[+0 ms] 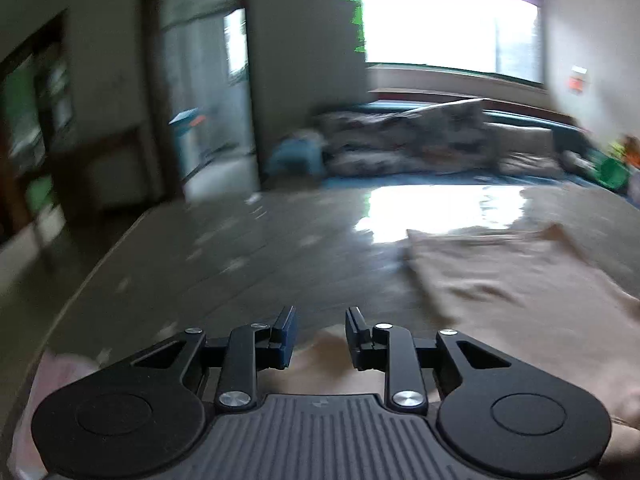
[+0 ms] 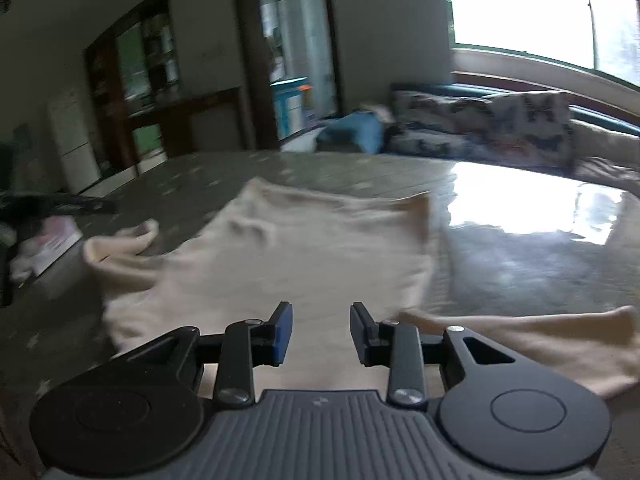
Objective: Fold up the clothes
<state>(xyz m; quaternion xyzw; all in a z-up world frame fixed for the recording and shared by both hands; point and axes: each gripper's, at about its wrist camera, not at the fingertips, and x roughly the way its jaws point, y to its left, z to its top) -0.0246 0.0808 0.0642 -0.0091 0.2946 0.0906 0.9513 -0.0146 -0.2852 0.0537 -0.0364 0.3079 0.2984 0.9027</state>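
1. The right wrist view shows most of the beige, soft knit garment spread on the glossy grey-green table: one sleeve trails off to the left, another lies along the near right. The left wrist view catches only part of that garment at its right side and under the tongs, with more bare table ahead.
2. Only the right wrist view shows a pink-and-white flat packet at the table's left edge and a white cabinet by the wall. Only the left view shows a green round object at far right, too blurred to name.
3. Count: one garment, two sleeves visible, two tongs, one stack of patterned grey cushions under the bright window.
4. The left tongs stand moderately apart, nothing between the pads, over the garment's near edge.
5. The right tongs stand likewise parted and empty above the garment's body; whether either touches the cloth cannot be told.
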